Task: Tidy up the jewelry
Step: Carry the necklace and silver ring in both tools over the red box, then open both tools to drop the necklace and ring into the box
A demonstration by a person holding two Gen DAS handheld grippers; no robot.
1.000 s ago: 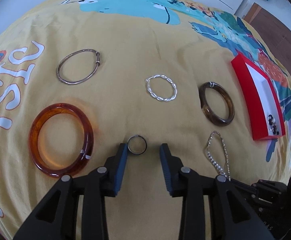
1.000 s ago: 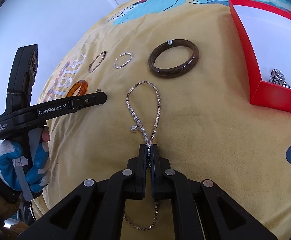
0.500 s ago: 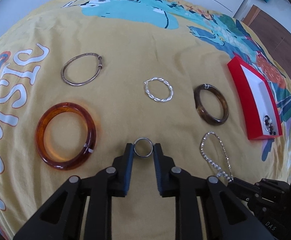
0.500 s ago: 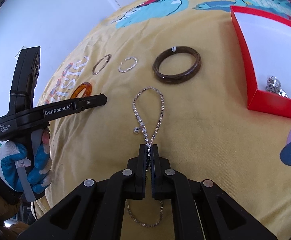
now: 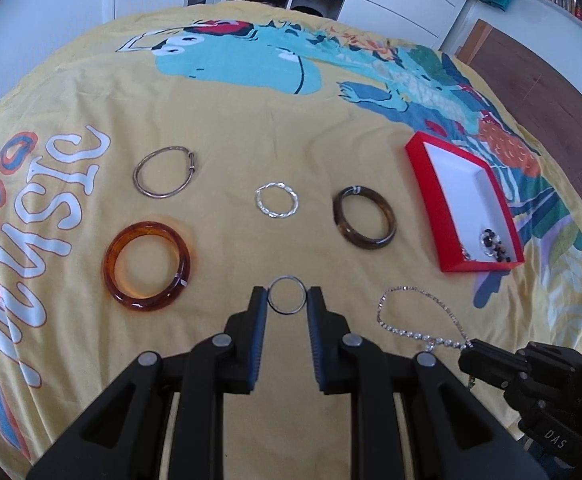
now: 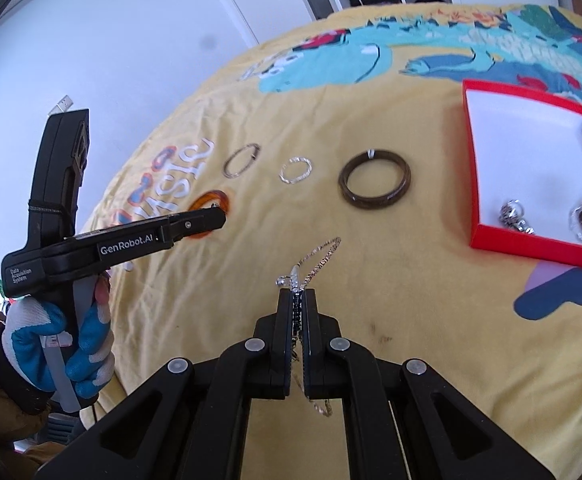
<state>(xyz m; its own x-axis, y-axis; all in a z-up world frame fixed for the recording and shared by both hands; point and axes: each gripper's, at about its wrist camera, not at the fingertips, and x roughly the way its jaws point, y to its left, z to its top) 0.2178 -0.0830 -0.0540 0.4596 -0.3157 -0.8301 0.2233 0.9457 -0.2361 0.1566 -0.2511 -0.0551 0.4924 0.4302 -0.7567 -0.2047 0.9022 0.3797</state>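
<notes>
Two blue pads of the left gripper (image 5: 287, 300) pinch a small metal ring (image 5: 286, 294), lifted over the yellow printed cloth (image 5: 251, 128); the red box (image 5: 427, 168) lies far right. Right view: right gripper (image 6: 297, 296) clamps the beaded chain (image 6: 318, 258); the other tool reads "GenRobot.AI".

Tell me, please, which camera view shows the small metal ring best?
The left wrist view: the small metal ring sits centred, face-on, pinched between the left gripper pads. In the right wrist view the ring cannot be made out; only that gripper's side shows.
</notes>
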